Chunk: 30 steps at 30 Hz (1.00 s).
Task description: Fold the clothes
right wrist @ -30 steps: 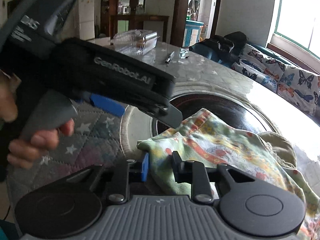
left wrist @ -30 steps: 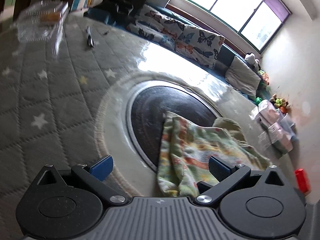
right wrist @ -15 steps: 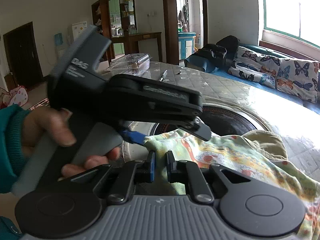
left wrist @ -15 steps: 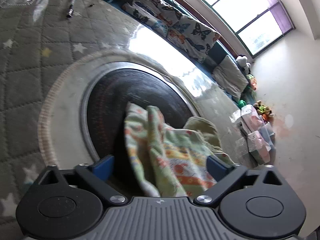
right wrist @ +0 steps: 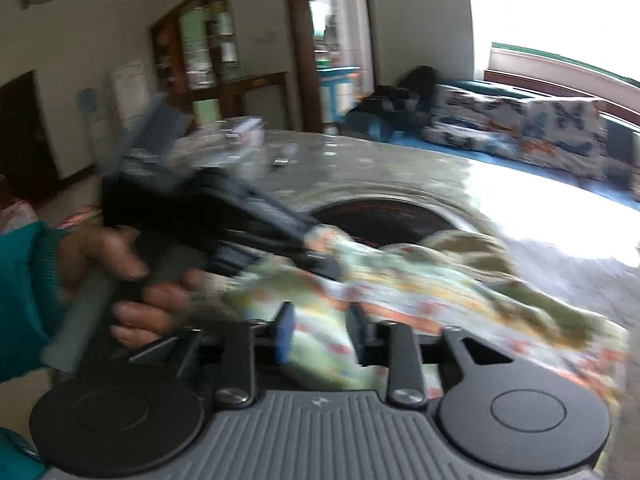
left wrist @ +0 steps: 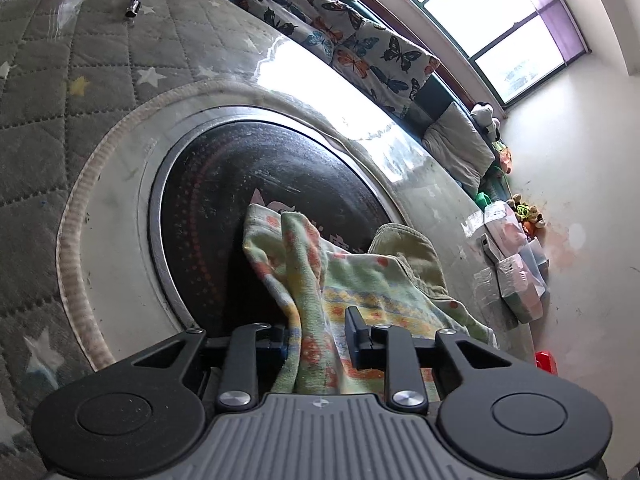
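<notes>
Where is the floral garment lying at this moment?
In the left wrist view, the floral garment lies right of centre over the black round cooktop set in the table, with one bunched fold running down between the left gripper jaws.

Home living rm: butterfly-print sofa point(left wrist: 352, 46), quilted table cover point(left wrist: 60, 92), window point(left wrist: 500, 20).

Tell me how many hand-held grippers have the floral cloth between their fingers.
2. The left hand-held gripper pinches a raised fold of the floral cloth; the right hand-held gripper has another part between its fingers, though blur hides its grip.
</notes>
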### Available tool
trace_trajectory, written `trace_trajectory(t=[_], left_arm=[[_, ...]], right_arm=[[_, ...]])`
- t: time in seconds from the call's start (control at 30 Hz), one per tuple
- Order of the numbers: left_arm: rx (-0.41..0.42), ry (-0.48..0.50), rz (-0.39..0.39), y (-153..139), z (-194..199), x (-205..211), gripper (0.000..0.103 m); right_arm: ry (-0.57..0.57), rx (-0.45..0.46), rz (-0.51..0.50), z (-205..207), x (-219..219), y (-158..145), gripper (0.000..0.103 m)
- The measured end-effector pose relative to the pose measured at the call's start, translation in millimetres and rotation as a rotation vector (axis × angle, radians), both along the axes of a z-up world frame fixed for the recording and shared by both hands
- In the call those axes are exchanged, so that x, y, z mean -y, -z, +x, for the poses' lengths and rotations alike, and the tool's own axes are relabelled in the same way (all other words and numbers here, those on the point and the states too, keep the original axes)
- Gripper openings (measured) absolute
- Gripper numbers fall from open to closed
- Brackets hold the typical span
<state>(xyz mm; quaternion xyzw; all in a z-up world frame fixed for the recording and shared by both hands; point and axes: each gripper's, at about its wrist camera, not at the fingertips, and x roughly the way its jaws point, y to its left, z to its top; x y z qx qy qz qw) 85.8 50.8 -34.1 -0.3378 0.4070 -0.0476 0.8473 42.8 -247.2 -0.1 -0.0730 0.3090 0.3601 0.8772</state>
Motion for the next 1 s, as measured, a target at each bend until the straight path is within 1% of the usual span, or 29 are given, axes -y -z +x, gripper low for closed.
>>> trace_trajectory(t=[0.07, 0.13, 0.23, 0.33, 0.37, 0.4, 0.43, 0.5, 0.6, 0.67, 0.7, 0.73, 0.77, 0.8, 0.83, 0.9, 1.0], left_arm=[[0.002, 0.0, 0.012, -0.6, -0.2, 1.9, 0.027], [0.005, 0.002, 0.025, -1.2, -0.3, 3.8, 0.027], [0.008, 0.007, 0.043, -2.0, -0.4, 6.1, 0.03], [0.008, 0.016, 0.045, -3.1, 0.6, 7.4, 0.033], [0.008, 0.02, 0.045, -3.5, 1.0, 7.8, 0.035], [0.008, 0.023, 0.046, -3.9, 1.3, 8.3, 0.037], [0.008, 0.026, 0.047, -4.3, 1.7, 8.7, 0.039], [0.009, 0.033, 0.048, -5.0, 2.3, 9.6, 0.042], [0.007, 0.04, 0.064, -6.2, 3.2, 12.1, 0.043], [0.009, 0.043, 0.074, -6.7, 3.0, 13.5, 0.043], [0.01, 0.043, 0.079, -7.0, 2.9, 14.0, 0.041], [0.01, 0.043, 0.085, -7.3, 2.8, 14.8, 0.041], [0.012, 0.048, 0.095, -7.9, 3.0, 16.0, 0.04], [0.013, 0.05, 0.114, -8.5, 3.0, 17.7, 0.032], [0.018, 0.054, 0.138, -9.5, 3.0, 20.0, 0.028], [0.028, 0.063, 0.174, -12.9, 2.8, 23.0, 0.018], [0.069, 0.091, 0.199, -24.4, 2.1, 28.0, 0.012]], right_arm=[[0.068, -0.003, -0.015, 8.5, 17.2, 2.6, 0.036], [0.153, -0.005, -0.029, 21.4, 38.1, 5.2, 0.047], [0.294, -0.015, -0.045, 42.3, 71.2, 12.4, 0.049], [0.393, -0.033, -0.049, 63.4, 97.4, 22.6, 0.051], [0.418, -0.037, -0.049, 68.7, 103.5, 25.3, 0.053], [0.446, -0.042, -0.046, 74.3, 109.1, 28.1, 0.057], [0.461, -0.046, -0.044, 76.6, 112.1, 30.5, 0.059], [0.495, -0.055, -0.033, 83.5, 119.8, 35.3, 0.061], [0.512, -0.08, 0.003, 88.2, 123.0, 42.8, 0.061], [0.511, -0.089, 0.021, 89.4, 123.3, 45.2, 0.057], [0.502, -0.089, 0.025, 88.9, 122.4, 44.9, 0.044], [0.496, -0.091, 0.025, 88.5, 120.8, 44.2, 0.03], [0.49, -0.093, 0.024, 88.1, 119.2, 43.5, 0.027], [0.491, -0.087, 0.014, 86.1, 116.0, 40.8, 0.018], [0.49, -0.084, 0.02, 84.3, 116.7, 38.4, 0.012], [0.487, -0.07, 0.034, 80.0, 119.2, 32.2, 0.01], [0.478, -0.031, 0.043, 71.5, 122.7, 18.8, 0.009]])
